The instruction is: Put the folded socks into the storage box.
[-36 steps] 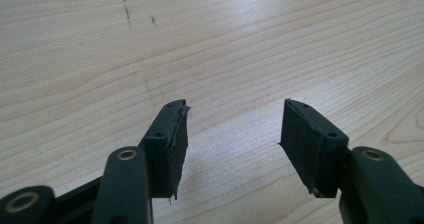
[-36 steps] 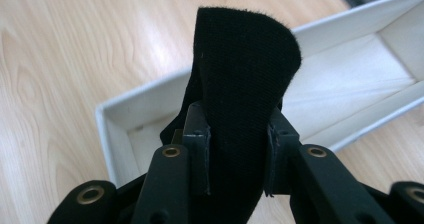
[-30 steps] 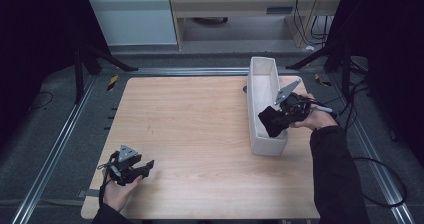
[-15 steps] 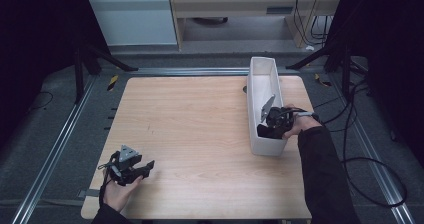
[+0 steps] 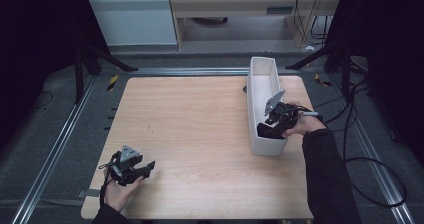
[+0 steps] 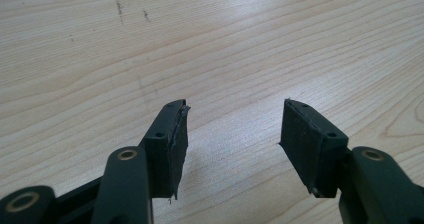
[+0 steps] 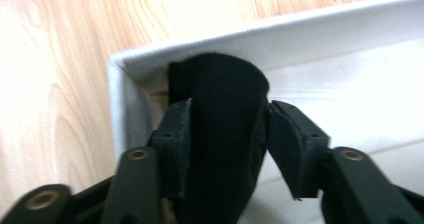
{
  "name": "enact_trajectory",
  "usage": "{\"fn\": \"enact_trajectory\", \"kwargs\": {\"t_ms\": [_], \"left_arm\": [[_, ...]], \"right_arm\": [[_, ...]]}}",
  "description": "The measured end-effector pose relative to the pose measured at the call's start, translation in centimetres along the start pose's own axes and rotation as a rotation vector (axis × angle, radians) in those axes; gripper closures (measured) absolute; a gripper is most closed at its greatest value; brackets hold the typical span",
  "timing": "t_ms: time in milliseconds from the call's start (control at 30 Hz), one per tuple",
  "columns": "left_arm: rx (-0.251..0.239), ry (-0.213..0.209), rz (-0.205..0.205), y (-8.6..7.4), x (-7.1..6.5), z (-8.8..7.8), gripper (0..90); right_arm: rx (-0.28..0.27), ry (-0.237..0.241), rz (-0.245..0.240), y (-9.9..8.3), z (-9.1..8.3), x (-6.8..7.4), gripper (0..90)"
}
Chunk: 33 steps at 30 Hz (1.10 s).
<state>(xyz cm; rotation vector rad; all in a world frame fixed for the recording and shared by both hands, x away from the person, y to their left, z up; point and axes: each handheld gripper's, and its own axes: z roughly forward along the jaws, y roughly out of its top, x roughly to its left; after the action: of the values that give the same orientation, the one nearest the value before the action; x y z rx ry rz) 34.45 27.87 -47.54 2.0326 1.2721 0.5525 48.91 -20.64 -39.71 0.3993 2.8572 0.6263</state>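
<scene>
Black cloth roll [image 7: 220,134]: rolled fabric, in the near corner of the white bin [image 5: 260,79], its end against the bin's end wall; long axis runs along the right gripper's jaws toward that wall.

White bin: long, narrow, open-topped; long axis runs away from the person, on the bench's [image 5: 190,129] right side.

Right gripper [image 5: 270,128]: lowered into the bin, jaws on either side of the roll; they have just been opening, one pad touching, the other slightly off.

Left gripper [image 5: 142,170]: near-left bench, jaws apart, nothing between.
</scene>
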Motion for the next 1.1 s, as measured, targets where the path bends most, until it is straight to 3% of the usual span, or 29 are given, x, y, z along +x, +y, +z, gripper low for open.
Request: {"fn": "enact_trajectory", "kwargs": {"t_ms": [100,233,400,667,767,833,1000,1100], "left_arm": [[0.003,-0.002,0.001,0.0,0.0,0.0,42.9],[0.003,0.000,0.001,0.0,0.0,0.0,42.9],[0.006,-0.001,0.004,0.0,-0.1,0.1,42.8],[0.007,-0.002,0.003,0.0,0.0,0.1,42.8],[0.006,-0.004,0.002,0.0,-0.1,0.0,42.7],[0.001,-0.004,0.003,0.0,0.0,0.0,42.5],[-0.009,-0.006,-0.008,0.1,0.1,-0.3,42.3],[-0.014,-0.011,-0.015,0.2,0.2,-0.4,42.3]], "right_arm": [[-0.002,0.021,-0.003,0.1,0.3,0.1,65.3],[0.007,0.048,-0.022,0.2,0.2,0.3,71.5],[0.022,0.099,-0.035,-0.1,0.0,0.6,72.7],[0.096,0.109,-0.063,0.3,2.2,0.7,70.8],[0.089,0.084,-0.050,0.3,1.9,0.8,66.2],[0.068,0.033,-0.028,0.1,0.8,0.7,58.0],[-0.069,-0.095,0.051,-0.2,-2.4,0.8,48.5],[-0.165,-0.170,0.150,-0.4,-4.3,1.2,40.0]]}}
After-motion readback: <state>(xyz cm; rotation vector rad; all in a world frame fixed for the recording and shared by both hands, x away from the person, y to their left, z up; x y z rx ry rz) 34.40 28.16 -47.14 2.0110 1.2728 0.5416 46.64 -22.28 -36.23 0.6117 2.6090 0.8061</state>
